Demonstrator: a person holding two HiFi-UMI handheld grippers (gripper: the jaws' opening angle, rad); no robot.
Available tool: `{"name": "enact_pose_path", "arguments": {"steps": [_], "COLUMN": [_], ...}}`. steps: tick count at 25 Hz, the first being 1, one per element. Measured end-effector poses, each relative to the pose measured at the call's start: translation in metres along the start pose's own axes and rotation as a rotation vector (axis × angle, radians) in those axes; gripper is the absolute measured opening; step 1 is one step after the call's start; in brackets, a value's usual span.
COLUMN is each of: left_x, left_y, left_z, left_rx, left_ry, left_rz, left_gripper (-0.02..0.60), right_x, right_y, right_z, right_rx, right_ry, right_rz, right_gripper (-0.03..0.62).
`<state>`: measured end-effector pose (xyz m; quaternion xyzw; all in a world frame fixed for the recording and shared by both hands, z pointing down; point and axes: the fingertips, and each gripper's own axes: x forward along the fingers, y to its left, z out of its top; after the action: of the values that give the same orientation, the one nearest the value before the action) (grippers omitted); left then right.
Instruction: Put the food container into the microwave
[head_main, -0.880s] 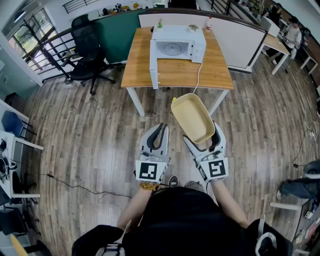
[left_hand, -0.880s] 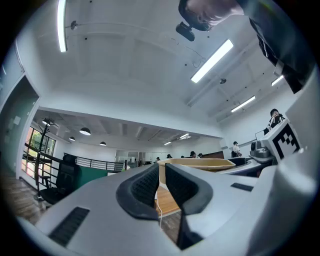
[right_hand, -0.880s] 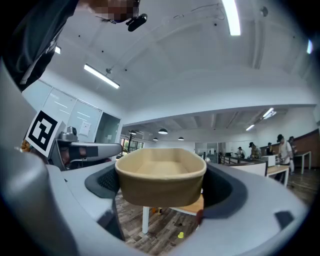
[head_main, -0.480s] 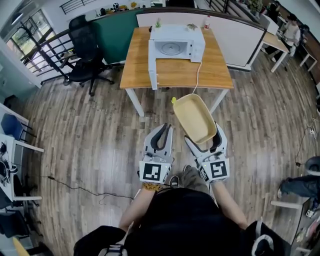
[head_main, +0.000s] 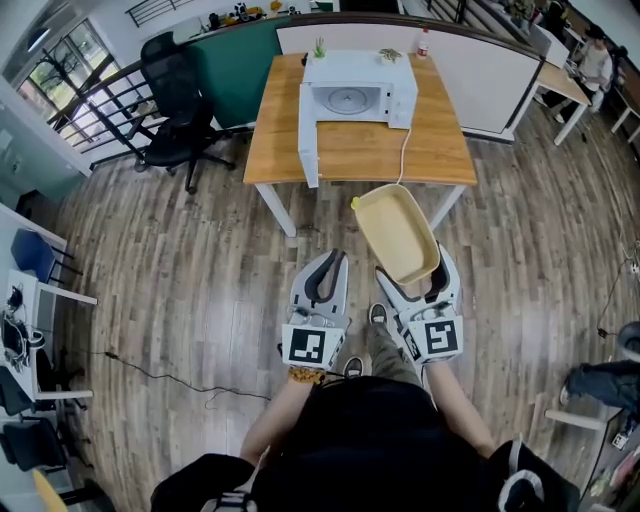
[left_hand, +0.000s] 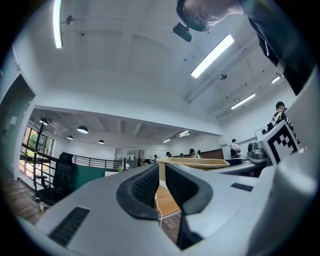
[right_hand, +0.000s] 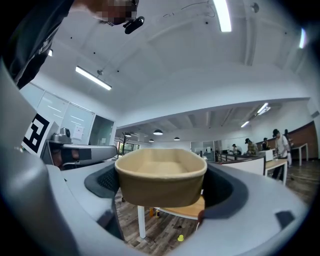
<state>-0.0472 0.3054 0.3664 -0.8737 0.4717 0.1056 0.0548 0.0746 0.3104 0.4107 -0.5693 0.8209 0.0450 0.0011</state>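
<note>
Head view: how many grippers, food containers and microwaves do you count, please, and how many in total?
gripper: 2, the left gripper and the right gripper
food container: 1
microwave: 1
Total: 4

Wooden table (head_main: 365, 152), black office chair (head_main: 172, 88)

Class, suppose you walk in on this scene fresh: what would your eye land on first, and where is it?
The beige food container, open and empty, stands out at centre, clamped between the fingers of the right gripper. Ahead, a white microwave sits on a wooden table with its door swung open. The left gripper, shut and empty, is alongside the right one.
</note>
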Motion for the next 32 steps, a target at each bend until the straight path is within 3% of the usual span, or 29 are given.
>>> {"name": "enact_pose_path", "arguments": {"steps": [32], "left_x": [0.179], "left_y": [0.022], "left_z": [-0.039], "left_rx": [0.06], "left_ry": [0.073], "left_rz": [0.051], "left_gripper": [0.057], "right_x": [0.142], "right_y": [-0.134], "right_z": [-0.017], "right_rx": [0.079], "right_ry": [-0.006], "right_rz": [0.076], "right_gripper": [0.506]}}
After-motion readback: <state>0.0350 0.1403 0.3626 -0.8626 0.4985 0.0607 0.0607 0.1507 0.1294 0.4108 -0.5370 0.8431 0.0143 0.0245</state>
